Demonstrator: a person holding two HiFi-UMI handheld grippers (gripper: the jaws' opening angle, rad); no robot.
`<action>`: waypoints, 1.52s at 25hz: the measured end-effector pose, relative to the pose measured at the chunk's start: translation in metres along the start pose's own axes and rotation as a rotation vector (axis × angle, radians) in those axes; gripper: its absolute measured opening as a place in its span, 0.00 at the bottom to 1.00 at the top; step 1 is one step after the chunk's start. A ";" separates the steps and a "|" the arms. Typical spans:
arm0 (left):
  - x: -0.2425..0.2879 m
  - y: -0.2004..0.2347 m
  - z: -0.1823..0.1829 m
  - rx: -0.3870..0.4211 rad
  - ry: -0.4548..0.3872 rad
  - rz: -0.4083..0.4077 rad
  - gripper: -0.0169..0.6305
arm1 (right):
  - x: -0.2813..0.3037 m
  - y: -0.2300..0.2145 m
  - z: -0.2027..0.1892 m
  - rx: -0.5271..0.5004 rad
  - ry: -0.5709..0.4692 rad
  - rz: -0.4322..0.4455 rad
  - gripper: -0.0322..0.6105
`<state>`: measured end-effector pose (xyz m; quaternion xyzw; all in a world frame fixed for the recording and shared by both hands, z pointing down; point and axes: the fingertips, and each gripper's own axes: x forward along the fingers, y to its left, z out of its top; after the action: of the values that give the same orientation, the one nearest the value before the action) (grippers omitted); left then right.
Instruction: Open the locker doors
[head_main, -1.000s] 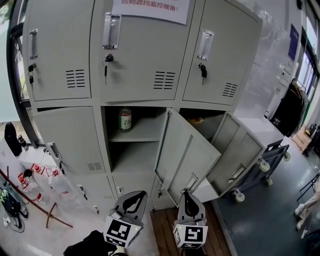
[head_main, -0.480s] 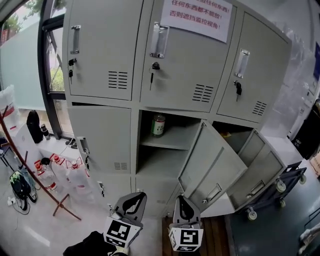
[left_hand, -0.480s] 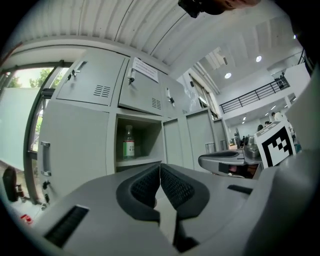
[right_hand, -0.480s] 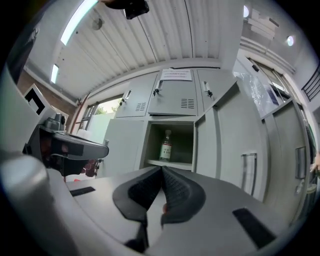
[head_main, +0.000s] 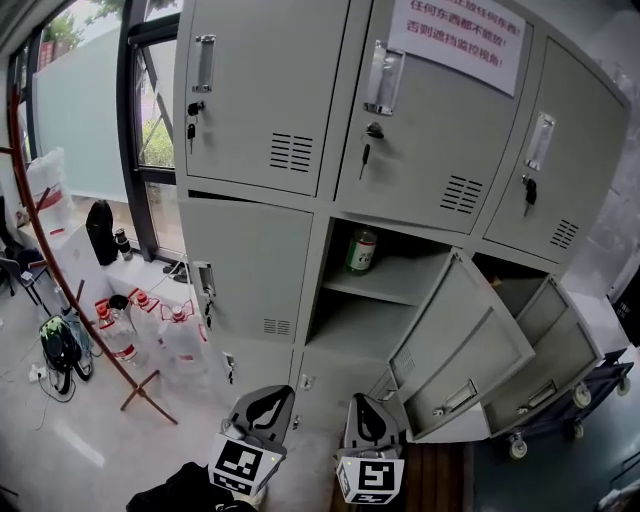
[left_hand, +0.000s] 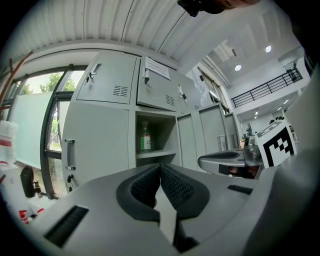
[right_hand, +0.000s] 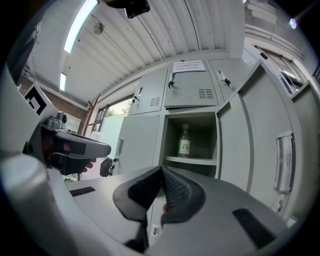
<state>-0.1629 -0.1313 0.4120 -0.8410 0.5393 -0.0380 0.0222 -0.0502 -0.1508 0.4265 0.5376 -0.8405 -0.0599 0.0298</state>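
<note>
Left gripper (head_main: 272, 400), right gripper (head_main: 362, 408): jaws closed, gripping nothing. Grey metal left-middle locker door (head_main: 260, 255) unopened; shut jaws risking skidding off its silver handle (head_main: 204, 281).

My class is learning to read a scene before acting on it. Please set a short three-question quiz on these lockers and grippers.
1. True or false: the bottle stands in an open locker.
2. The notice hangs in which column? A left, B middle, C right.
3. How do the jaws of the left gripper and the right gripper stand?
Key: 1 true; 2 B; 3 shut, with nothing between them.
</note>
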 end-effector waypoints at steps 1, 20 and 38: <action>-0.001 0.001 -0.001 0.002 0.003 0.005 0.06 | 0.001 0.002 -0.001 0.001 0.001 0.004 0.08; -0.036 0.050 0.003 -0.016 -0.018 0.145 0.06 | 0.025 0.060 0.015 -0.013 -0.034 0.150 0.08; -0.098 0.196 0.008 0.002 -0.029 0.417 0.06 | 0.128 0.196 0.051 -0.007 -0.107 0.417 0.08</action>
<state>-0.3804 -0.1239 0.3852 -0.7117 0.7012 -0.0212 0.0382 -0.2861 -0.1823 0.3999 0.3481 -0.9337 -0.0839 -0.0013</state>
